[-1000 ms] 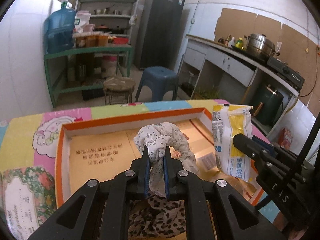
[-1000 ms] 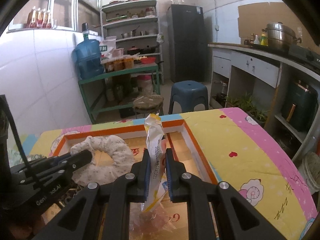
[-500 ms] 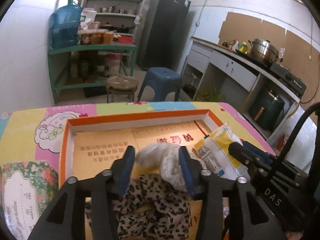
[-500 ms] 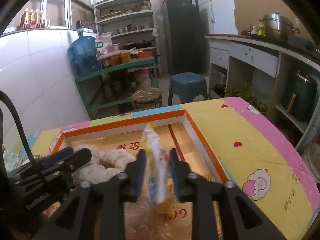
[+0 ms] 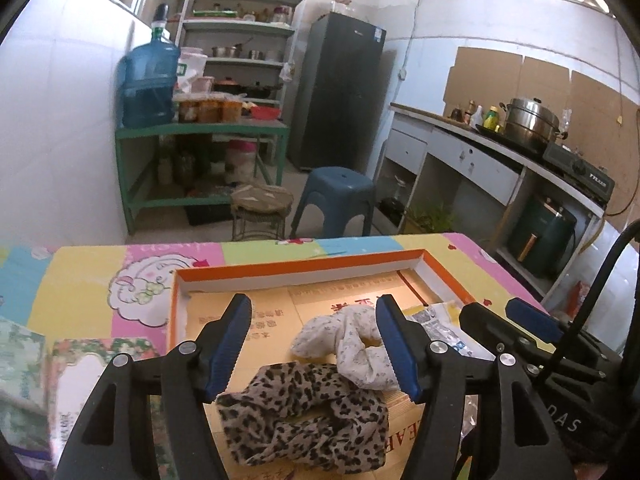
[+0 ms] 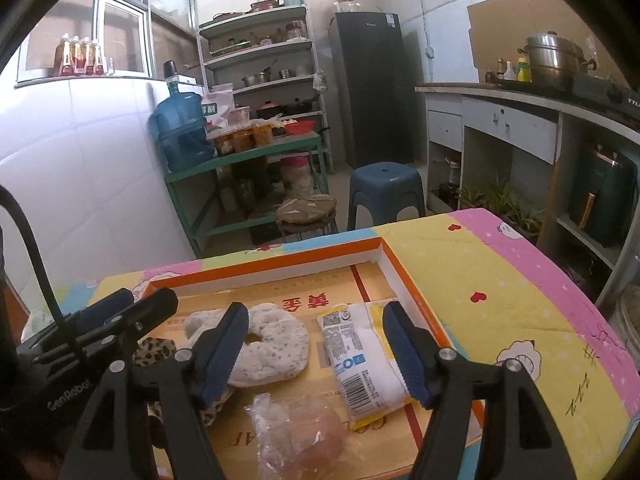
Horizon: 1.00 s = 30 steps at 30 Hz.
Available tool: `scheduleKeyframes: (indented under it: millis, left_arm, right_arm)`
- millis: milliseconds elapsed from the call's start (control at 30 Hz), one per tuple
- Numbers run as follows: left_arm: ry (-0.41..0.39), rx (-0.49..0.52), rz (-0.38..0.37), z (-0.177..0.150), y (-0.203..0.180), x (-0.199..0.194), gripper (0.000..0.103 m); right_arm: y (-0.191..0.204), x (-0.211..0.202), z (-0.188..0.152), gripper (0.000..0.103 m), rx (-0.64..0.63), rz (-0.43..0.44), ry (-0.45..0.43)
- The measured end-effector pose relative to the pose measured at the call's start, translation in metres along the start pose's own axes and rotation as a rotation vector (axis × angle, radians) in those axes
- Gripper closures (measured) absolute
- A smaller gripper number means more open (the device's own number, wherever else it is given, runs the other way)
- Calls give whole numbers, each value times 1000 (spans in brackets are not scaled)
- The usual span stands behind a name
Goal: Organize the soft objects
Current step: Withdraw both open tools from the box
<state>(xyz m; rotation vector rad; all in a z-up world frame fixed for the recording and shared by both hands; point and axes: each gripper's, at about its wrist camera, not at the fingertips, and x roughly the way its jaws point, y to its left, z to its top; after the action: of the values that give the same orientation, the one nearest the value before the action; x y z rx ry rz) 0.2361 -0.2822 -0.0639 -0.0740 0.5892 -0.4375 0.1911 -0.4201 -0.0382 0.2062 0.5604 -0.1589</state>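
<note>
The left gripper (image 5: pixel 314 340) is opening, its pads clear of the white floral scrunchie (image 5: pixel 352 344) lying in the orange-rimmed cardboard tray (image 5: pixel 300 274) beside the leopard-print scrunchie (image 5: pixel 304 408). The right gripper (image 6: pixel 314 354) is opening, released from the yellow-and-white packet (image 6: pixel 360 356) lying flat in the tray's right side

Both the left hand-held gripper (image 5: pixel 314 340) and the right hand-held gripper (image 6: pixel 312 350) angle downward, jaws opening, gripping nothing.
</note>
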Motion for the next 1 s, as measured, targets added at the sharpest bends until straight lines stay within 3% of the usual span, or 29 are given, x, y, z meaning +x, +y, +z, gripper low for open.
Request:
scheduleKeyframes:
  millis: [467, 1000]
  left_arm:
    - [-82, 22, 31, 2, 4, -50, 37]
    - [-173, 73, 77, -5, 18, -145, 37]
  right_arm:
    - [22, -38, 0, 34, -20, 25, -54]
    - [64, -105, -13, 34, -45, 94, -121]
